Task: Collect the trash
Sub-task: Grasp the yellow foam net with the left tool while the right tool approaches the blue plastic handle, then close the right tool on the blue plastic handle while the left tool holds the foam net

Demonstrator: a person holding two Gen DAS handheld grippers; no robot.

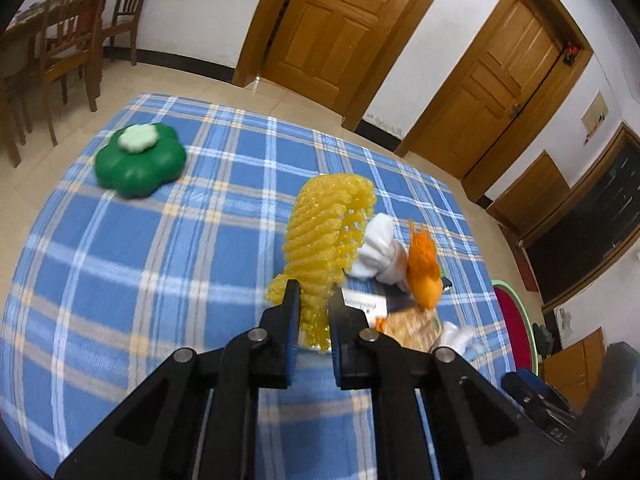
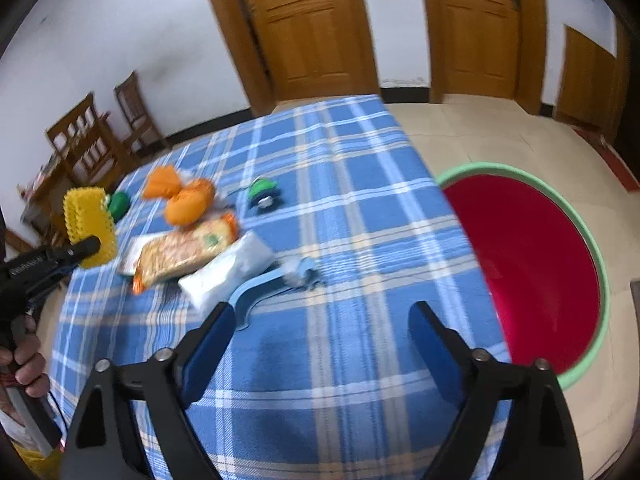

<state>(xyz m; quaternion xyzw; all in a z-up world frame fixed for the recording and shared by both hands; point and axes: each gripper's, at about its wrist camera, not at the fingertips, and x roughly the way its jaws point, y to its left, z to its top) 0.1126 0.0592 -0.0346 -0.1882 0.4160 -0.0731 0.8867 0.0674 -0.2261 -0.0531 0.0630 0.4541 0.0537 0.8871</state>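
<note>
Left hand-held gripper (image 1: 314, 300) clamped on yellow foam net (image 1: 328, 232) above worktop (image 1: 160, 240); right hand-held gripper (image 2: 320, 320) spread apart, red basin (image 2: 536, 264) at 2 o'clock

- Bare cloth (image 2: 340, 360) lies before the right gripper (image 2: 320, 324).
- Brush (image 2: 272, 280), wrappers (image 2: 188, 252) crowd its left.
- Basin (image 2: 532, 272) beside table: unobstructed.

Left wrist view sits low and close over the plaid tablecloth (image 1: 140, 260), facing the doors; right wrist view rides higher (angled down), table edge and basin (image 2: 592, 248) ahead; both share the yellow foam net (image 1: 328, 232) (image 2: 86, 220).
</note>
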